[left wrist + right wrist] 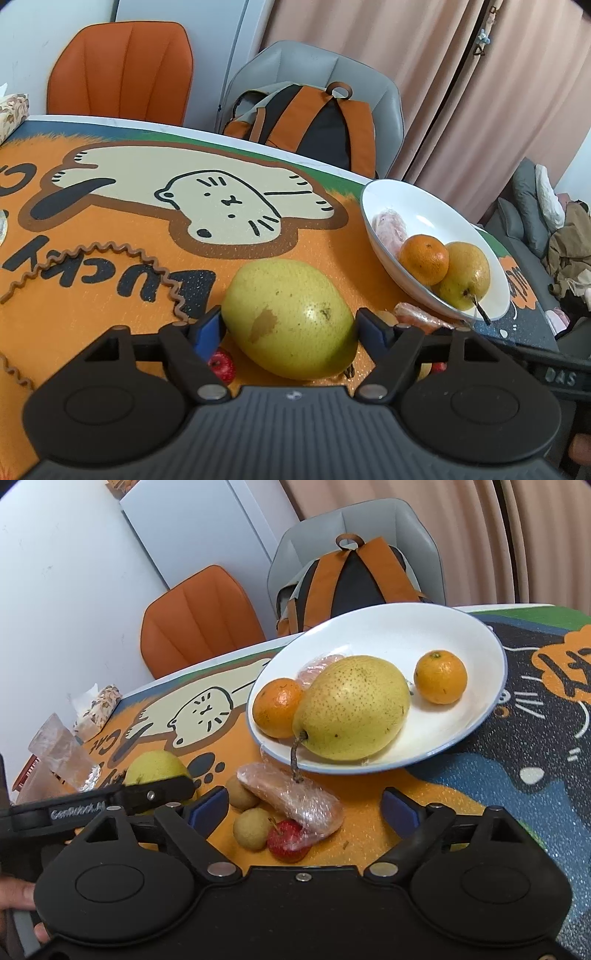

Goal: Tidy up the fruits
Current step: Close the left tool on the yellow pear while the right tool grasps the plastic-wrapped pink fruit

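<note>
Left wrist view shows the left hand-held gripper (289, 325) straddling a large yellow-green pomelo (290, 319) that lies on the table (110, 229); the blue pads (208, 326) sit right at the fruit's sides, but whether they press on it cannot be told. The white plate (417, 205) is the landmark: the pomelo lies to its left, and on the plate rest a tangerine (424, 258), a pear (465, 275) and a wrapped pinkish item (388, 229).

In the right wrist view, the right hand-held gripper (306, 808) stands wide open and holds nothing. Just in front of the plate (461, 734) and between those open fingers lie a plastic-wrapped item (291, 799), two small brown round fruits (253, 829) and a small red fruit (286, 840). A second tangerine (440, 677) rests on the plate's far side from the first.
</note>
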The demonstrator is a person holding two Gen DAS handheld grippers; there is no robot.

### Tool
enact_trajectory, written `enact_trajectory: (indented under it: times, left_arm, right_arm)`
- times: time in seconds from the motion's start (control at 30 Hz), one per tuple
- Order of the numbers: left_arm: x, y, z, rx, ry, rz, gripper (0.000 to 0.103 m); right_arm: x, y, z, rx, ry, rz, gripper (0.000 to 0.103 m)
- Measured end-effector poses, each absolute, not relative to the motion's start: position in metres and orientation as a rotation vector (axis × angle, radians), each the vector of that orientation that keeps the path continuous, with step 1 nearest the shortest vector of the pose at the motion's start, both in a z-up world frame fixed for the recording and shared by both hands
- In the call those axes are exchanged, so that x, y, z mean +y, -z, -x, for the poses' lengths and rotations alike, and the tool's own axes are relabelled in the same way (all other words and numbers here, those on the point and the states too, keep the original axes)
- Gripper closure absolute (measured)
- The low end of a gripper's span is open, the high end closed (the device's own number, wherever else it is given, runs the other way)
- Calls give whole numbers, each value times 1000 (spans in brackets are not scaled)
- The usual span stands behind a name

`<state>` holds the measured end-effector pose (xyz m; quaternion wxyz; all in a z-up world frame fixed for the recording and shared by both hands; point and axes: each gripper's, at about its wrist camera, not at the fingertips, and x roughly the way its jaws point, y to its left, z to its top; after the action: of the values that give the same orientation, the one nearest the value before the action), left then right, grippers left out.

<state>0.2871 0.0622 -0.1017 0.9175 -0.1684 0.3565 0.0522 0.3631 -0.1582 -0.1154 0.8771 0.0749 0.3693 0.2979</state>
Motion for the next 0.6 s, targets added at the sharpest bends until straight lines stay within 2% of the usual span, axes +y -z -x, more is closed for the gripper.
enact_trajectory:
  times: [0.17,0.27,0.33,0.4,0.5,0.6]
  left_arm:
    - [62,100,-282,721,-115,347,29]
    - [62,97,-278,710,-118,354,29]
    - [61,96,-276,708,-119,354,29]
    - [60,95,-273,708,-116,356,29]
    - [60,94,-269,706,-117,360,29]
    - [61,91,-262,699,-126,363,29]
  right_arm:
    - [-153,116,-367,762,-623,-145,21]
    - [-150,117,-365,756,-630,-127,30]
    - [-148,117,-363,759,-642,-120,45]
    - [-146,117,-362,758,-638,-104,51]
    - [-145,117,-358,782,-647,-85,77]
    - [-144,116,-352,791,-658,-60,80]
